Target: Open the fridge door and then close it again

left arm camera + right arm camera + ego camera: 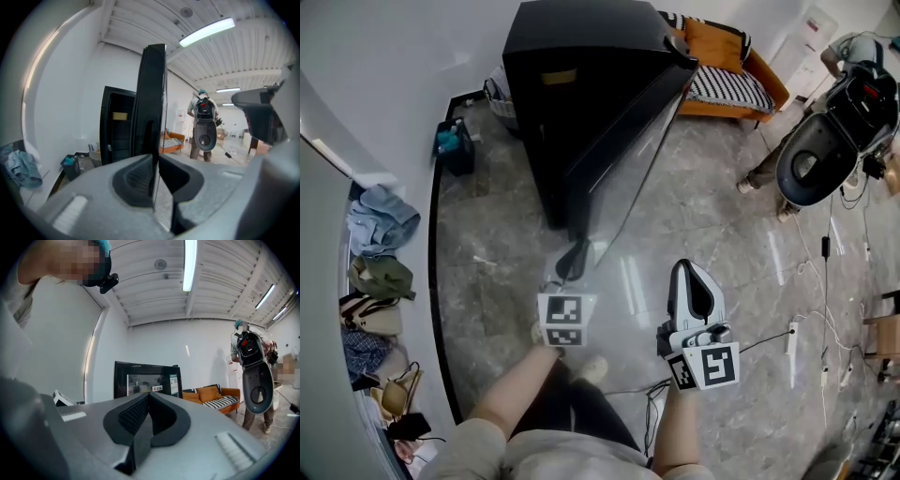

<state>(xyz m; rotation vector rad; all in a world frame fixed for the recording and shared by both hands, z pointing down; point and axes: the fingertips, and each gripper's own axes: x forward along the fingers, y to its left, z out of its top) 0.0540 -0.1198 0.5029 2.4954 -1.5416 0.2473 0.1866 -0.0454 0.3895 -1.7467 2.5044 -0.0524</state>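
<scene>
Fridge (577, 56) at floor's far edge, by wall; door (628, 159) swung wide; left gripper (574, 258) pinching door's free edge; right gripper (690, 277) pressed together, empty; best follow hinge arc, hold pinch square, no twisting.

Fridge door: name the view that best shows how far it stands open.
Head view: from above, the fridge door angles out from the cabinet. Left gripper view shows it edge-on between the jaws; right gripper view shows only its glass face.
</scene>
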